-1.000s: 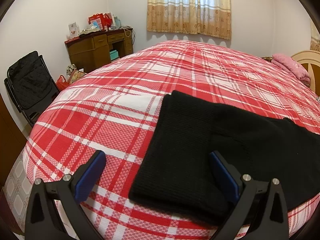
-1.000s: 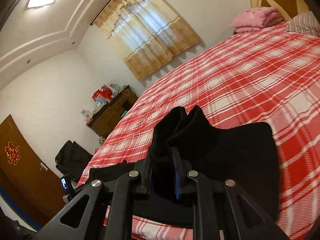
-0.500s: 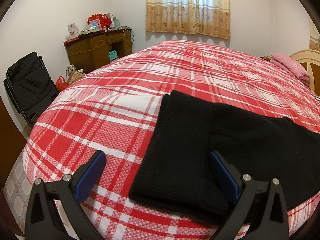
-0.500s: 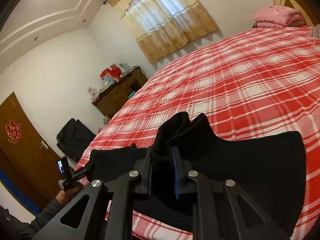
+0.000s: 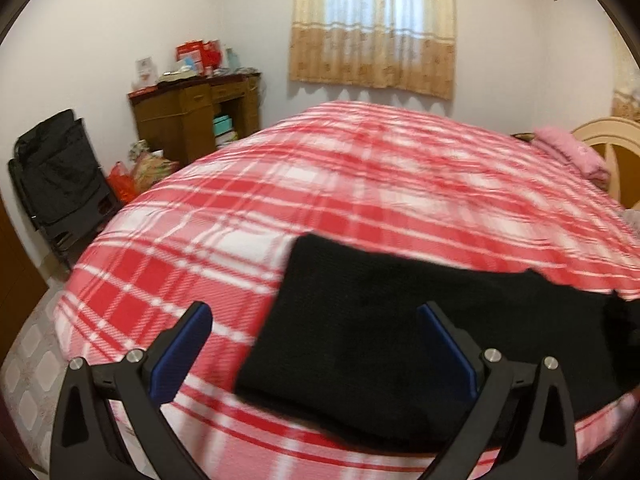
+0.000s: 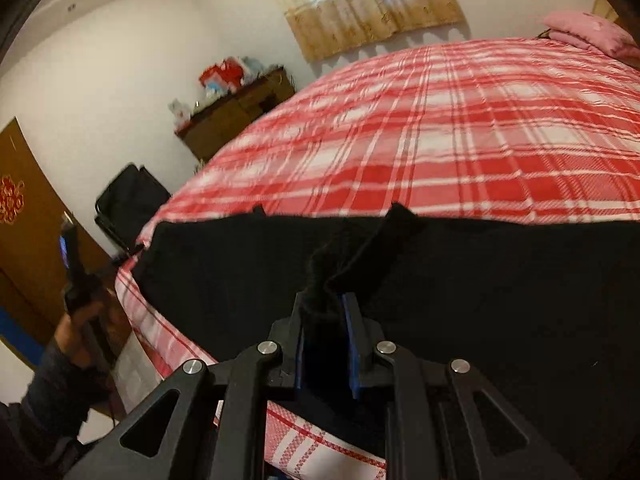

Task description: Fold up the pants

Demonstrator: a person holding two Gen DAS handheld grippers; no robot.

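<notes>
Pants — black, on red plaid bed, curtained window

A bed covered in a red-and-white plaid bedspread fills the room, with a folded pink blanket near the cream headboard at its far right. Beige patterned curtains hang over the window on the far wall. Left of them, a dark wooden desk crowded with red boxes stands by a black folding chair.
</notes>
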